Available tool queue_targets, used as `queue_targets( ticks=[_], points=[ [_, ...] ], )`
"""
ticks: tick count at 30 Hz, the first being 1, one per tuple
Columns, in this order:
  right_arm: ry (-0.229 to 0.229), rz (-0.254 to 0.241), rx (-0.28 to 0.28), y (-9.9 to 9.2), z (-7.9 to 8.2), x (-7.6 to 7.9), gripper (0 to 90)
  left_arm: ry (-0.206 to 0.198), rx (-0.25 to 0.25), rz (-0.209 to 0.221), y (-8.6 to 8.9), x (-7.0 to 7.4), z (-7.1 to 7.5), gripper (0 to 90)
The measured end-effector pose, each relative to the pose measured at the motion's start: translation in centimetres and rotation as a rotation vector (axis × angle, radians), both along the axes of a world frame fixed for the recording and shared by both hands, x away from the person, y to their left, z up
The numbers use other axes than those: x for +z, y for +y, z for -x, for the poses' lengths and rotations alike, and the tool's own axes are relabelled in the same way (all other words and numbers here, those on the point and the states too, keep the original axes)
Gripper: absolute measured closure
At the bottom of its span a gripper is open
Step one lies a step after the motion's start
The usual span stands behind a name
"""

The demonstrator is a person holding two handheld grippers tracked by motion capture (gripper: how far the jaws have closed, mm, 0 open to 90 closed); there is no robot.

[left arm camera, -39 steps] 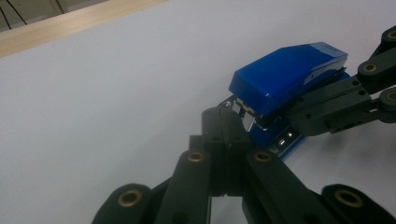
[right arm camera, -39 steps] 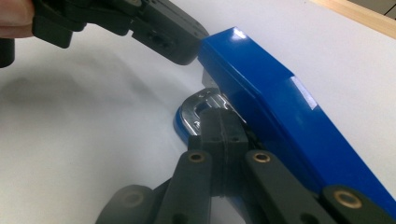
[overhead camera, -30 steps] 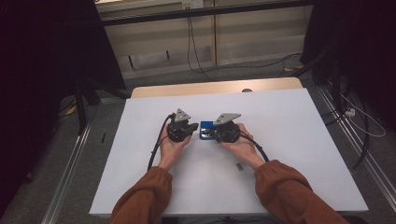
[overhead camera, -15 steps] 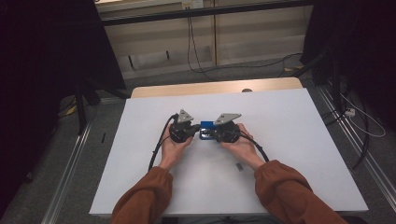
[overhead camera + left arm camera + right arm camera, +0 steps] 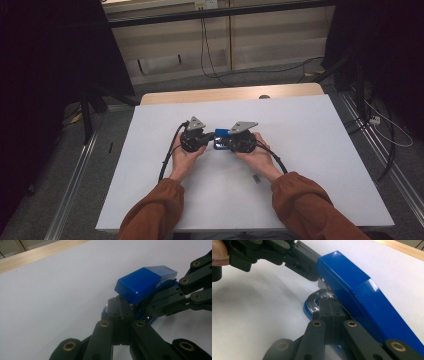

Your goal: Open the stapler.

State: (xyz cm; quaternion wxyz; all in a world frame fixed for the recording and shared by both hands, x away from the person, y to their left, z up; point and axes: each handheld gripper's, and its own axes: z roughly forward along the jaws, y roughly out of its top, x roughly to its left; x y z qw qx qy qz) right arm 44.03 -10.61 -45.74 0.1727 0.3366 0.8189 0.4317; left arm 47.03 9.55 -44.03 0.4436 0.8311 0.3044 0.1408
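A blue stapler (image 5: 220, 134) lies on the white table (image 5: 310, 150) between my two grippers. The left gripper (image 5: 209, 140) points right at it, the right gripper (image 5: 226, 142) points left. In the left gripper view my shut jaws (image 5: 119, 308) meet the stapler (image 5: 145, 283) at its gap, and the right gripper's black fingers (image 5: 170, 301) come in from the right beneath the blue top. In the right gripper view my shut jaws (image 5: 329, 307) sit at the metal base under the stapler's top (image 5: 362, 297). The left gripper's fingers (image 5: 304, 261) touch the stapler's end. Nothing lies between either pair of jaws.
A small dark piece (image 5: 256, 178) lies on the table near the person's right forearm. A wooden strip (image 5: 230, 94) runs along the far edge. Cables (image 5: 390, 135) trail over the floor on the right, with dark stands on both sides.
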Motion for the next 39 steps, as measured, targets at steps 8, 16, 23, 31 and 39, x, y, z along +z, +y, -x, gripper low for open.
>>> queue_targets(
  ticks=[8,16,23,31,39],
  points=[
    [0.008,-0.007,0.001,-0.1,-0.1,0.0,90.0,-0.012,0.008,0.022,-0.2,0.5,0.2,90.0],
    [0.007,-0.007,0.010,-0.2,0.0,0.0,90.0,-0.024,0.007,0.025,-0.3,1.0,0.4,90.0],
    [0.006,-0.009,0.012,-0.3,-0.1,0.0,90.0,-0.028,0.007,0.036,-0.5,1.3,0.3,90.0],
    [-0.004,-0.006,0.017,-0.3,-0.1,-0.1,90.0,-0.038,0.008,0.042,-0.6,1.7,0.4,90.0],
    [-0.006,-0.005,0.020,-0.3,-0.1,-0.1,90.0,-0.043,0.006,0.057,-0.9,2.2,0.8,90.0]
  ],
)
